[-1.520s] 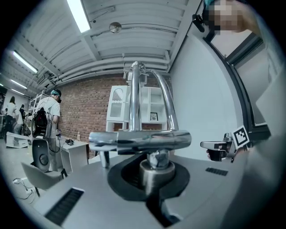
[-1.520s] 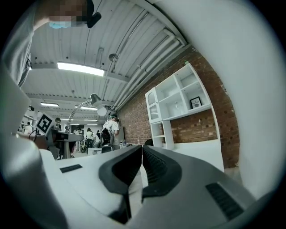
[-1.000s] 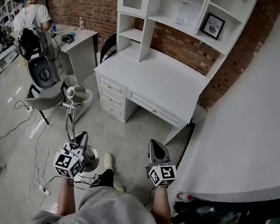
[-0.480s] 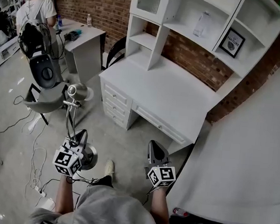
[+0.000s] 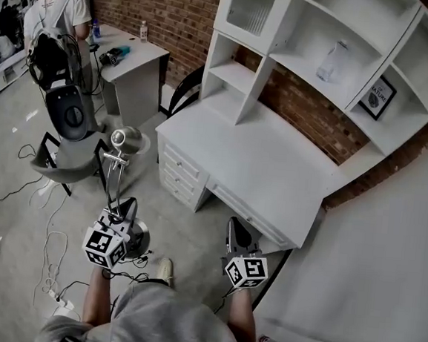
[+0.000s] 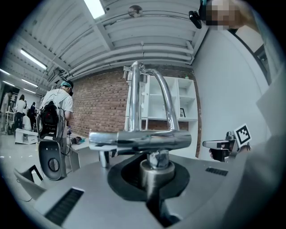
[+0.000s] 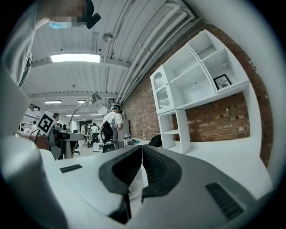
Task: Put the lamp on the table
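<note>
A chrome desk lamp hangs over the floor in the head view, with its round head (image 5: 127,140) up and its disc base (image 5: 138,238) low. My left gripper (image 5: 125,212) is shut on the lamp's stem (image 6: 154,166) just above the base, and the curved neck (image 6: 166,100) rises in front of the left gripper view. My right gripper (image 5: 240,234) is shut with nothing between its jaws (image 7: 142,154). The white desk (image 5: 267,164) with a shelf hutch (image 5: 315,41) stands ahead, its top bare; it also fills the right of the right gripper view, as the desk top (image 7: 223,156).
A grey chair (image 5: 73,117) and floor cables (image 5: 51,242) lie to the left. A person in a white shirt (image 5: 57,11) stands by a small grey table (image 5: 131,55). A black chair (image 5: 187,90) sits behind the desk. A large white curved surface (image 5: 385,256) bounds the right.
Both grippers and the lamp have travelled forward together. The white desk now looks nearer and larger. Neither grip has changed.
</note>
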`<action>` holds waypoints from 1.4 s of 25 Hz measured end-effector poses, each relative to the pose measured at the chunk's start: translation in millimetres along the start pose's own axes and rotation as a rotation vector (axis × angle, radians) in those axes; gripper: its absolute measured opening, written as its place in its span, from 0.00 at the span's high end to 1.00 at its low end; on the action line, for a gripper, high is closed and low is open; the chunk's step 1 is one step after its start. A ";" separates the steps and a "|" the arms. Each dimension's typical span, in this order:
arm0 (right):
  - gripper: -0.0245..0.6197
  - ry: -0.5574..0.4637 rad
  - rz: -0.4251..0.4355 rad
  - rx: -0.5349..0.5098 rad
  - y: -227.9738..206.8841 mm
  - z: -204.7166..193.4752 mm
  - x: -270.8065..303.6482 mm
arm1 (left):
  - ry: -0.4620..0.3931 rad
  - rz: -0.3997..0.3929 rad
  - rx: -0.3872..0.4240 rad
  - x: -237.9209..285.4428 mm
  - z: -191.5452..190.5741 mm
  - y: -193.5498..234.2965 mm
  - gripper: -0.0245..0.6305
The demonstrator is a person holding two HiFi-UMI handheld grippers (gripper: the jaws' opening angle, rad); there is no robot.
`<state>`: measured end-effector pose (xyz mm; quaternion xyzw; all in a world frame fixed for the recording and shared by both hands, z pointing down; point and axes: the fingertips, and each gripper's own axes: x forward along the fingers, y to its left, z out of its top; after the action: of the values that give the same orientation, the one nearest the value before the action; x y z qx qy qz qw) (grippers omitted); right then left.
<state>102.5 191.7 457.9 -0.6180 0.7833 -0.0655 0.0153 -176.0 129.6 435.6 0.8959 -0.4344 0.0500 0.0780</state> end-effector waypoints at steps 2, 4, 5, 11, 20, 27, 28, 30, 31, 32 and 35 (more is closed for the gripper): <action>0.93 0.000 0.003 0.001 -1.1 -0.5 18.7 | -0.003 -0.007 0.003 12.0 1.9 11.1 0.96; 0.93 0.000 0.004 0.002 -1.9 -2.2 36.4 | -0.005 -0.012 0.007 23.6 2.7 21.7 0.96; 0.92 -0.001 0.005 0.002 -2.2 -3.3 44.9 | -0.004 -0.014 0.009 29.0 2.9 27.0 0.96; 0.93 -0.013 0.012 0.008 -3.0 -5.0 91.1 | -0.005 -0.013 0.017 55.7 6.5 59.4 0.96; 0.93 -0.010 0.028 0.013 -17.8 -5.6 140.1 | -0.013 0.001 0.029 93.2 13.5 89.5 0.96; 0.93 -0.020 0.056 0.010 -42.8 -0.9 184.6 | -0.033 0.026 0.020 133.0 22.8 105.2 0.96; 0.93 -0.020 0.062 0.010 -47.8 -0.4 192.9 | -0.034 0.034 0.018 140.2 23.1 108.4 0.96; 0.93 -0.017 0.076 0.011 -58.1 0.5 209.6 | -0.030 0.055 0.015 153.9 22.1 114.6 0.96; 0.93 -0.015 0.084 0.011 -63.6 1.0 218.4 | -0.027 0.064 0.015 161.1 22.3 117.3 0.96; 0.93 -0.011 0.092 0.011 -69.4 2.0 227.6 | -0.024 0.070 0.015 169.2 23.3 119.7 0.96; 0.93 0.002 0.109 0.007 -85.0 4.7 252.9 | -0.006 0.077 0.000 192.5 24.4 125.3 0.96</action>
<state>125.5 -73.4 478.0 -0.5743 0.8155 -0.0681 0.0203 -155.1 -99.7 454.0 0.8788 -0.4687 0.0504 0.0748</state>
